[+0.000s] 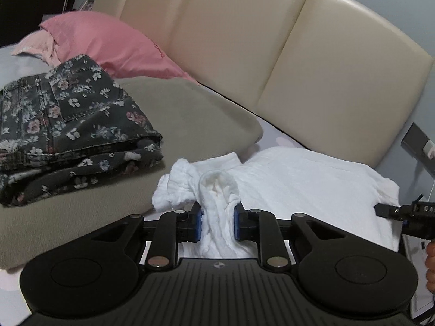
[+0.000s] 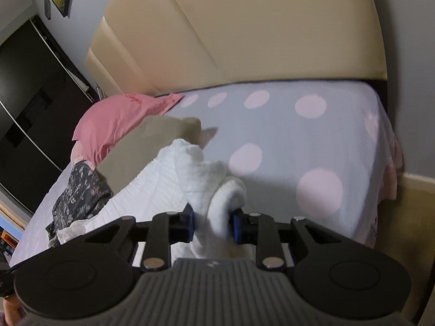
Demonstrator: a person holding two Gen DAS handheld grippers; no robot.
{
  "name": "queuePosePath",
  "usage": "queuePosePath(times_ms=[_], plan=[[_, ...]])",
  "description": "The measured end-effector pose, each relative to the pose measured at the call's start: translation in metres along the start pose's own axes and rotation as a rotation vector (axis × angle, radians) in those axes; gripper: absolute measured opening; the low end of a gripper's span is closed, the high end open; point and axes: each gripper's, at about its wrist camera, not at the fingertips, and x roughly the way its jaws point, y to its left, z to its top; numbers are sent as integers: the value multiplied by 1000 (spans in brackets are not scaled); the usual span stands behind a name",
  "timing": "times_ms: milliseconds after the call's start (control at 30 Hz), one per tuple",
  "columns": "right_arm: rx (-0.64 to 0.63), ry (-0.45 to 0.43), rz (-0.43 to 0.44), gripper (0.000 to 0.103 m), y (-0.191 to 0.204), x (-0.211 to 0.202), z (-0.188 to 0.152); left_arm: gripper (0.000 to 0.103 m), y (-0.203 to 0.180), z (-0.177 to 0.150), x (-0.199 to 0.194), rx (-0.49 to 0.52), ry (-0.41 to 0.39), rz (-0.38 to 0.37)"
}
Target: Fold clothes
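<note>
A white textured garment (image 1: 307, 179) lies spread on the bed. My left gripper (image 1: 217, 224) is shut on a bunched edge of it, with cloth rising between the blue pads (image 1: 198, 224). At the right edge of the left wrist view the tip of the right gripper (image 1: 402, 213) shows. In the right wrist view my right gripper (image 2: 213, 224) is shut on another bunched part of the white garment (image 2: 195, 171), which trails off to the left. A folded dark floral garment (image 1: 68, 125) rests on a beige pillow (image 1: 195, 116).
A pink pillow (image 1: 108, 43) lies behind the beige one, against the cream padded headboard (image 1: 272, 40). The sheet (image 2: 285, 135) is pale blue with pink dots, and its right edge drops off near a wall. A dark wardrobe (image 2: 27, 95) stands on the left.
</note>
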Motion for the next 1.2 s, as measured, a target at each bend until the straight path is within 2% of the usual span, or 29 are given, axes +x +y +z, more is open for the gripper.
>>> queuePosePath(times_ms=[200, 300, 467, 567, 667, 800, 933, 1000, 1033, 1067, 1133, 1200], plan=[[24, 53, -68, 28, -17, 19, 2, 20, 11, -26, 23, -90, 115, -16], [58, 61, -93, 28, -31, 27, -4, 27, 23, -33, 28, -152, 155, -19], [83, 81, -122, 28, -42, 42, -10, 58, 43, -38, 29, -279, 228, -31], [108, 84, -123, 29, -47, 49, -11, 68, 58, -47, 27, -401, 273, -40], [113, 84, -121, 29, -50, 51, -14, 70, 70, -61, 26, -516, 297, -71], [120, 79, -119, 29, -51, 51, -14, 70, 74, -77, 32, -620, 299, -119], [129, 79, -121, 29, -52, 53, -15, 69, 68, -89, 37, -662, 276, -146], [137, 79, -121, 29, -53, 55, -16, 62, 65, -90, 39, -659, 265, -148], [141, 78, -121, 29, -54, 55, -17, 48, 65, -90, 41, -659, 262, -154], [146, 77, -120, 29, -55, 56, -17, 39, 65, -89, 42, -660, 259, -159], [158, 72, -113, 29, -56, 55, -18, 31, 59, -82, 38, -598, 237, -148], [164, 66, -106, 29, -55, 51, -18, 27, 52, -73, 32, -525, 211, -132]])
